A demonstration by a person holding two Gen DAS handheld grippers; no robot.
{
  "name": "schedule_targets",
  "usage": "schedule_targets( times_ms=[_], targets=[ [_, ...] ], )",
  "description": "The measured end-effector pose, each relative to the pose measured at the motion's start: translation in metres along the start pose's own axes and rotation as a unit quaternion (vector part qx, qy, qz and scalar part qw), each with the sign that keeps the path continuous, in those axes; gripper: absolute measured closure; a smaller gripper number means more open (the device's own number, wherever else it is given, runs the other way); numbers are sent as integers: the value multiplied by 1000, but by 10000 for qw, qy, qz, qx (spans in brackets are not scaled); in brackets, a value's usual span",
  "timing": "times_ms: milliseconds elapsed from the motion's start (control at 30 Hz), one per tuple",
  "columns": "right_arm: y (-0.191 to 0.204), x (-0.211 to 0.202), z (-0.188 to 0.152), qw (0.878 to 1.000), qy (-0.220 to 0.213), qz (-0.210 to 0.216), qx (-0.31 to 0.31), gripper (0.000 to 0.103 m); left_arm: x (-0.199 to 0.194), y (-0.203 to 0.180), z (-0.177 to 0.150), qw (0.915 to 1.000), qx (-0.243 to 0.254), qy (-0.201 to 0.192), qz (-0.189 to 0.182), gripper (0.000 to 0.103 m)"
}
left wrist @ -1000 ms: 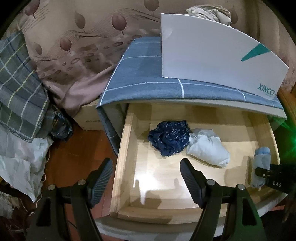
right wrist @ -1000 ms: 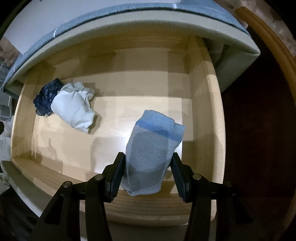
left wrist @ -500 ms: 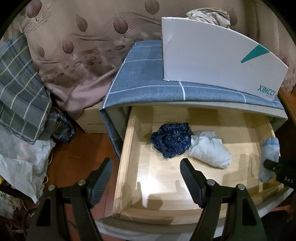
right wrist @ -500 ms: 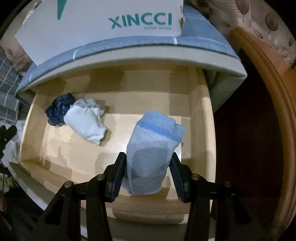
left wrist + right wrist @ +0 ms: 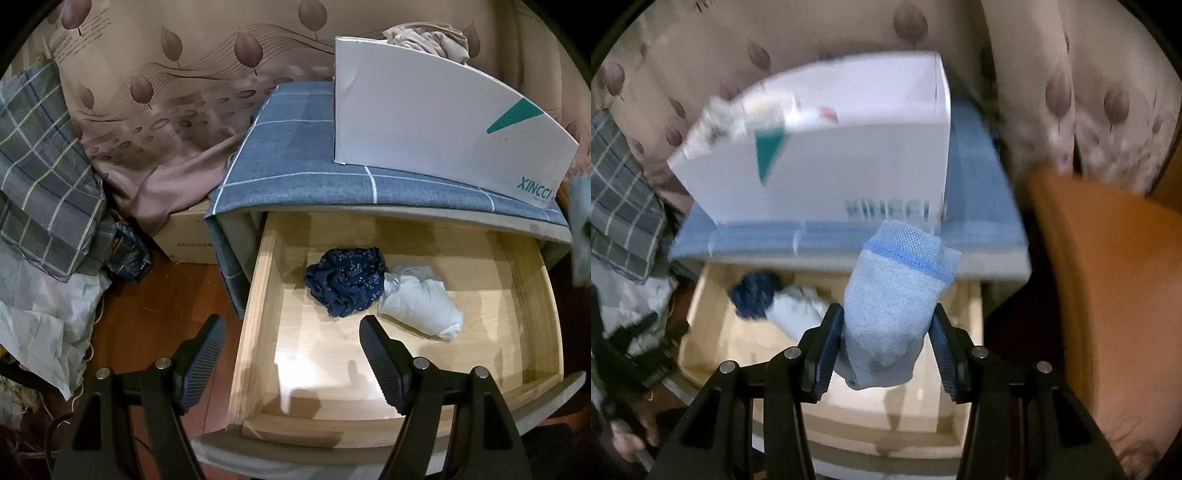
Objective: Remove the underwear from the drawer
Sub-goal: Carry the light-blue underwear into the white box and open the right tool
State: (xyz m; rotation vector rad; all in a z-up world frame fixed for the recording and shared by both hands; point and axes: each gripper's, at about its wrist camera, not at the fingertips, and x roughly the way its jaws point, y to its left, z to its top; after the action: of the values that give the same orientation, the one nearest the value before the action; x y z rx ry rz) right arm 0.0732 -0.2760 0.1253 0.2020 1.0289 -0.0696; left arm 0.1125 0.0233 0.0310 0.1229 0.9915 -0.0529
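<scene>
Right wrist: right hand-held gripper [image 5: 886,347] clamps grey-blue underwear [image 5: 895,306] upright, waistband upward.

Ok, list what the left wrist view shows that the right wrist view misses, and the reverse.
Left wrist only: the open left gripper and the beige garment behind the white box.

Right wrist only: the right gripper shut on the light blue underwear, sharply seen, and an orange-brown surface at right.

Both: the drawer, the navy underwear, the white underwear and the box.
</scene>
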Motion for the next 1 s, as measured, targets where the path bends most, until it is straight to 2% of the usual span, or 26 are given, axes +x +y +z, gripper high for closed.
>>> schedule_targets(
  times_ms=[267,467,600,700,1000],
  targets=[
    [13,-47,69,9978,-635,-7,-205,59,-1,2,2,10000,-75,17,-44,26],
    [29,-50,112,9962,-806,-21,-326,59,-1,5,2,9998,-161,-14,-70,26],
    [37,-33,132,9968,-713,-54,-359,59,0,7,3,9997,-232,-16,-108,26],
    [41,-10,145,9972,-562,-234,-442,59,0,8,3,9996,-258,-21,-114,26],
    [29,48,153,9969,-35,-633,-467,58,0,8,2,9995,-291,-50,-93,26]
  ],
)
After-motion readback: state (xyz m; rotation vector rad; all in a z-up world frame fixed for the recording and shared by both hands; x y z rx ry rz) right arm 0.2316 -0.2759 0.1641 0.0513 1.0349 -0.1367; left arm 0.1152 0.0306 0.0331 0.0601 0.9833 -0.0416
